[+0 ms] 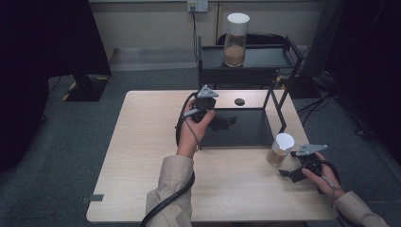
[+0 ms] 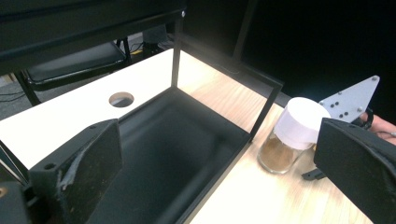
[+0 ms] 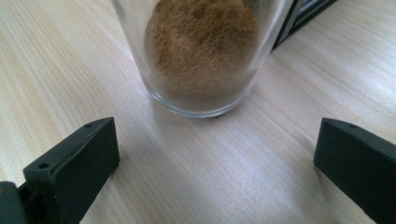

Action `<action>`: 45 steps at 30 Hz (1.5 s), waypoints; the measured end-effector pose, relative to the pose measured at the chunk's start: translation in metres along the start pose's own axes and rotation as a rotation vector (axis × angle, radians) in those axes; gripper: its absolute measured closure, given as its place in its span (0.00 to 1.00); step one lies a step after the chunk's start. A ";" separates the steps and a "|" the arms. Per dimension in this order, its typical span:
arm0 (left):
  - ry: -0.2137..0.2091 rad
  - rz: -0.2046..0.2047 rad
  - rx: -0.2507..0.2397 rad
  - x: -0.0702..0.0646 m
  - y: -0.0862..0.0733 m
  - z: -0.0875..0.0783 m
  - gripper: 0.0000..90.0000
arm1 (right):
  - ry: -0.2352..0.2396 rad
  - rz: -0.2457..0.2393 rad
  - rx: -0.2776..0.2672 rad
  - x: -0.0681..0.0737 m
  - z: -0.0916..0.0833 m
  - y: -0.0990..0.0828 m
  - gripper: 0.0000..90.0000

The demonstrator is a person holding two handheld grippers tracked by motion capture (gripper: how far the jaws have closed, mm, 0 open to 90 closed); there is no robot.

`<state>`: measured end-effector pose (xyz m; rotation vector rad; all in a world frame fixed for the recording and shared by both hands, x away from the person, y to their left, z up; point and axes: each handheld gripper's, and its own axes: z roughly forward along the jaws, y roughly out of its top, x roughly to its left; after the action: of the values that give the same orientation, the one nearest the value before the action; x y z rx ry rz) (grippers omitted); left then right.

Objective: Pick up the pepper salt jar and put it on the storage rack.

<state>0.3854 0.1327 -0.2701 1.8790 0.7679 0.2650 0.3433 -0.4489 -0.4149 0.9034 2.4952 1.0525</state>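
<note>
The clear glass jar with a white lid and brown powder (image 1: 280, 149) stands on the light wooden table (image 1: 142, 156), just beside the black metal shelf (image 1: 241, 126). The right tongs (image 1: 289, 173) are spread wide near the jar, not touching it. The left tongs (image 1: 223, 122) are spread over the shelf's bottom tray.

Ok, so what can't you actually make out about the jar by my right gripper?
- Right gripper view: the jar top and lid are cut off by the upper edge.
- Left gripper view: the jar's right side sits behind the left gripper jaw.
- High view: the jar is too small to judge any label.
</note>
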 end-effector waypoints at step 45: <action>0.036 -0.105 0.060 0.004 -0.125 -0.012 0.01 | 0.001 0.000 0.001 0.000 0.000 0.000 0.00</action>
<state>0.3333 0.1759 -0.3765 1.8873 0.9043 0.2122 0.3433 -0.4489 -0.4148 0.9036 2.4968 1.0512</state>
